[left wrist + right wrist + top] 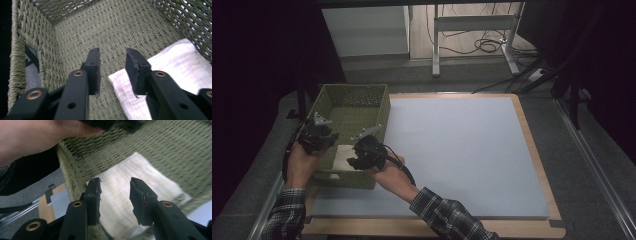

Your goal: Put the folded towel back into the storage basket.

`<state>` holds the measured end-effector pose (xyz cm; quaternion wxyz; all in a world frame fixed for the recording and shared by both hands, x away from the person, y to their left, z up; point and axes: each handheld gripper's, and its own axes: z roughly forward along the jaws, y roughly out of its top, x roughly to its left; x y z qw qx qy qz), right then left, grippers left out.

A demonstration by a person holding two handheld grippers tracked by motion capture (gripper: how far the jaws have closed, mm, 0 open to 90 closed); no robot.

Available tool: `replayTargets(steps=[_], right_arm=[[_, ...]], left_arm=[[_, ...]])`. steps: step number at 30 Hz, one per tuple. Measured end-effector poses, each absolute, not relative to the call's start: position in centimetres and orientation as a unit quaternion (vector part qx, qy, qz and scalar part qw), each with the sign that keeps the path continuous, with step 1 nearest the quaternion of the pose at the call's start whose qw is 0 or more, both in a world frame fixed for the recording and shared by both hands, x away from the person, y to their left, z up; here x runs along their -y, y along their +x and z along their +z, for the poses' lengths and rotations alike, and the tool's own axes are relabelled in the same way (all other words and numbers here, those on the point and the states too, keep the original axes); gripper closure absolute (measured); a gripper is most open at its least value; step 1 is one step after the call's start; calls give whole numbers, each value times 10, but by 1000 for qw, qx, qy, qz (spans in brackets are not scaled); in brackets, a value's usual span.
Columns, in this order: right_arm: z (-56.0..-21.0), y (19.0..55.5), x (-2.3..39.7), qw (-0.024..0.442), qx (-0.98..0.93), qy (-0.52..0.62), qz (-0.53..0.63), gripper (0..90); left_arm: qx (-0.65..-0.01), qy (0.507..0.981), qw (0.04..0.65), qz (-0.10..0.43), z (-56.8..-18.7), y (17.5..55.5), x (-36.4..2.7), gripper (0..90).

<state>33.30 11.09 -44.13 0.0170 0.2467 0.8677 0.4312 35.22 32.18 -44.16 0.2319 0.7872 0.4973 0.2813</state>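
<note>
Cloth: a folded white cloth [175, 72] lies flat on the floor of the green woven basket [377, 97], in the corner nearest the person; from above it shows as a pale patch [343, 156] between the two hands.
Basket: it stands on the near left corner of the pale blue mat [462, 150], partly over the mat's left edge, and its near end has a handle slot in the wall [31, 58].
Left gripper: the left gripper [112, 72] reaches into the basket over its left rim; its jaws stand apart with nothing between them, and the edge of the cloth lies just below and to one side of them.
Right gripper: the right gripper [115, 197] hangs over the near end of the basket; its jaws stand apart above the cloth [130, 195], gripping nothing.
Hands: the left hand [302, 162] is at the basket's left side, the right hand [387, 172] at its near right corner.
Step in hand: by my reading, the cloth has been set down in the basket and let go.
Next move: I would expect both grippers to lift straight up and clear the rim without catching the weave or dragging the cloth out of its fold.
Watch for: the right gripper view is blurred, so I cannot tell how close those jaws are to the fabric.
</note>
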Motion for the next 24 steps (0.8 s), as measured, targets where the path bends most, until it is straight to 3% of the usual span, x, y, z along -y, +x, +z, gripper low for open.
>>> replayTargets(steps=[10, 16, 24], right_arm=[[-435, 338, -95, 54, -870, 216, 439, 452], [-432, 340, -85, 68, -873, 197, 440, 344], [-436, 345, -67, 75, -874, 197, 437, 282]], left_arm=[[-509, 772, 273, 266, -436, 352, -321, 492], [-514, 767, 287, 254, -435, 353, -317, 362], [-522, 760, 316, 226, -434, 357, -313, 226]])
